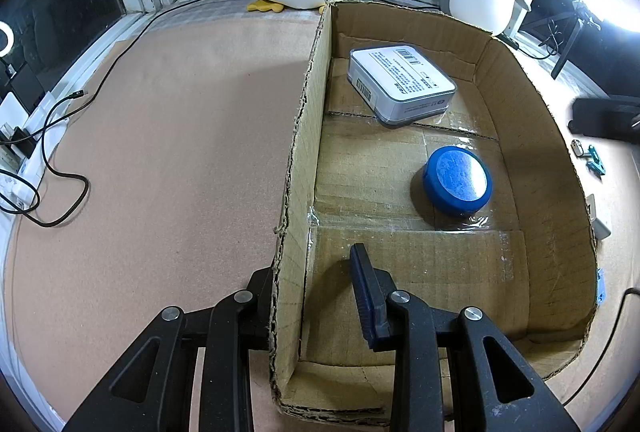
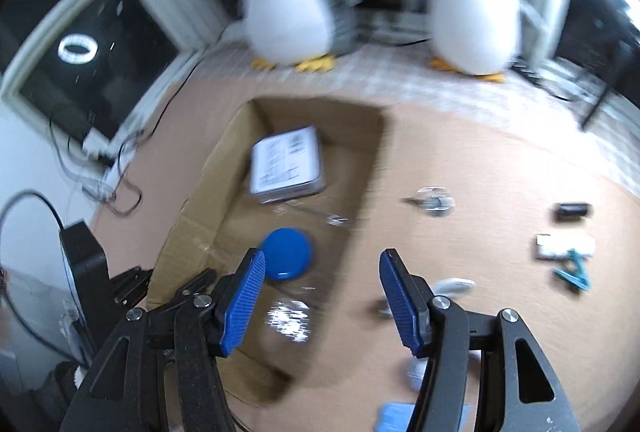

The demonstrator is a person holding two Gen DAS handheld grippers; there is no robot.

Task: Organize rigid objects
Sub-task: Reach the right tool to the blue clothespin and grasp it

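**Right wrist view: empty jaws above a table of loose bits, box pinned by the other hand**

The main risk, as I judge it, lies with the small things on the table right of the cardboard box (image 2: 192, 232). The picture is smeared with motion, so the teal clip (image 2: 574, 270), the white block (image 2: 562, 246) beside it, the black piece (image 2: 572, 211) and the clear item (image 2: 434, 198) are hard to make out. A grab made on such a blurred target could close beside the piece, or nudge it across the mat. Some pale objects sit partly under the right-hand finger, too blurred to identify; a descent there could knock them.

A second risk is the box itself. Its left wall (image 1: 300, 192) is torn and soft, so a pull from the left gripper (image 1: 316, 292) could bend the wall or drag the box, shifting the blue round tin (image 1: 456, 178) and the white flat box (image 1: 400, 84) already lying on its floor.

The right gripper (image 2: 322, 296) stands with its fingers well apart and nothing between the pads; it touches nothing. The left gripper straddles the box's left wall near the corner, one finger outside and one inside, drawn together on the cardboard.
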